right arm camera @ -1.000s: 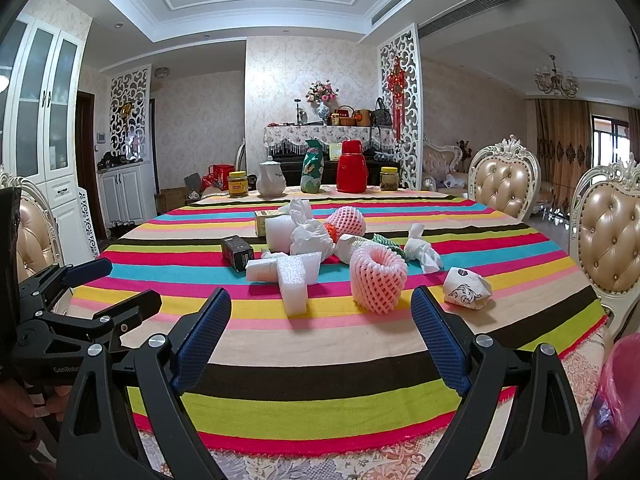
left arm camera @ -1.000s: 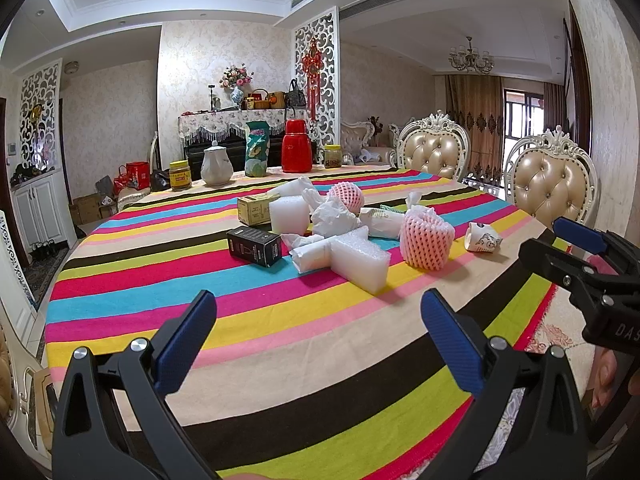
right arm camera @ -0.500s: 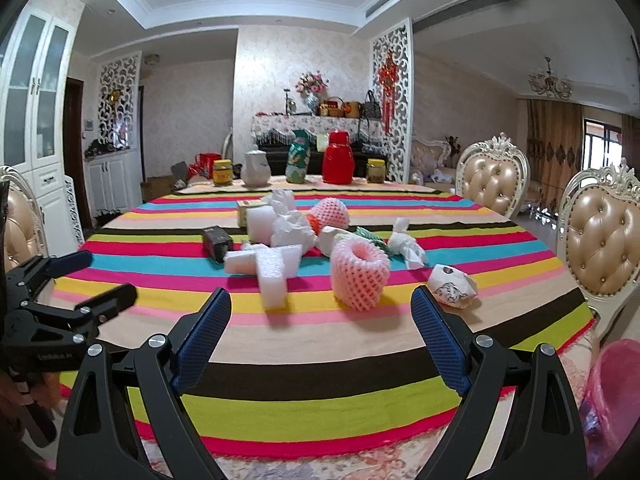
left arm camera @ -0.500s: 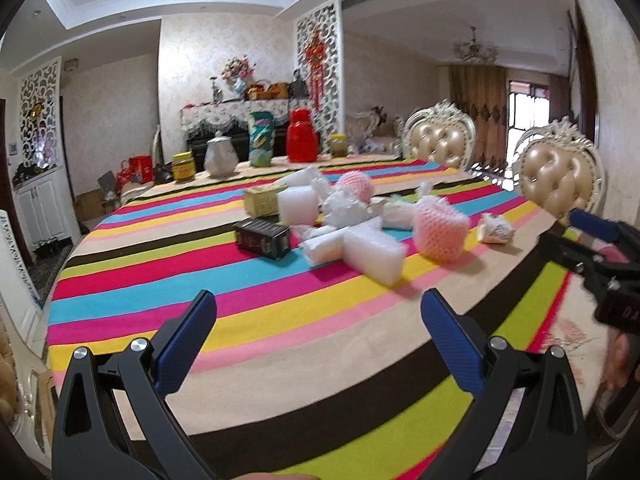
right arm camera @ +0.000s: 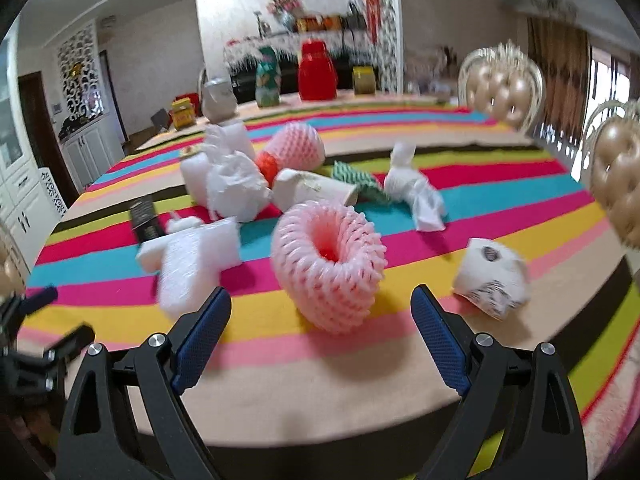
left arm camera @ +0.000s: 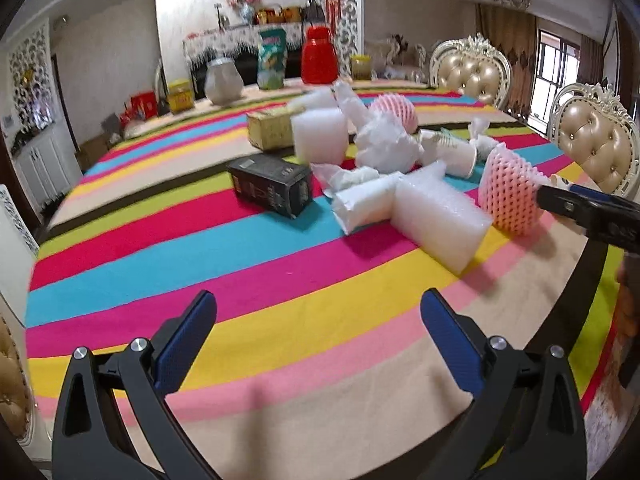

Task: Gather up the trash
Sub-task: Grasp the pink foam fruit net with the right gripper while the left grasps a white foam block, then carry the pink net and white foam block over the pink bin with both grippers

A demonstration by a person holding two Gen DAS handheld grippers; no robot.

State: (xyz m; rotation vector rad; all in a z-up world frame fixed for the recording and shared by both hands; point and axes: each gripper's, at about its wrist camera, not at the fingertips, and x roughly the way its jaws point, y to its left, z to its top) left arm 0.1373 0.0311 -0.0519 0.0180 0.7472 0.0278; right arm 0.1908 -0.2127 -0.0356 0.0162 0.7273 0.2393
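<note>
— Claw on the right (right arm camera: 320, 320) has its jaws spread wide and grips nothing; what sits between them?

— Just ahead, centred in the gap, a pink foam net ring (right arm camera: 328, 266) lies on the striped worktop (right arm camera: 280, 380), its hole facing the camera. That line-up suggests it is the first piece of trash to be taken.

— And the left claw (left arm camera: 318, 338)?

— Also apart and empty, hanging over bare cloth. The trash is well ahead of it: a black carton (left arm camera: 272, 186) ahead and slightly left, white foam blocks (left arm camera: 432, 216) ahead and to the right.

— Anything else near the right claw?

— A crumpled paper cup (right arm camera: 492, 276) just right of the ring, a white foam slab (right arm camera: 192, 260) to its left, wadded tissue (right arm camera: 236, 188) further ahead.

— Why so loosely heaped?

— My guess: light packaging dumped mid-worktop, so each piece can be pinched singly. No bin shows in either view.
</note>
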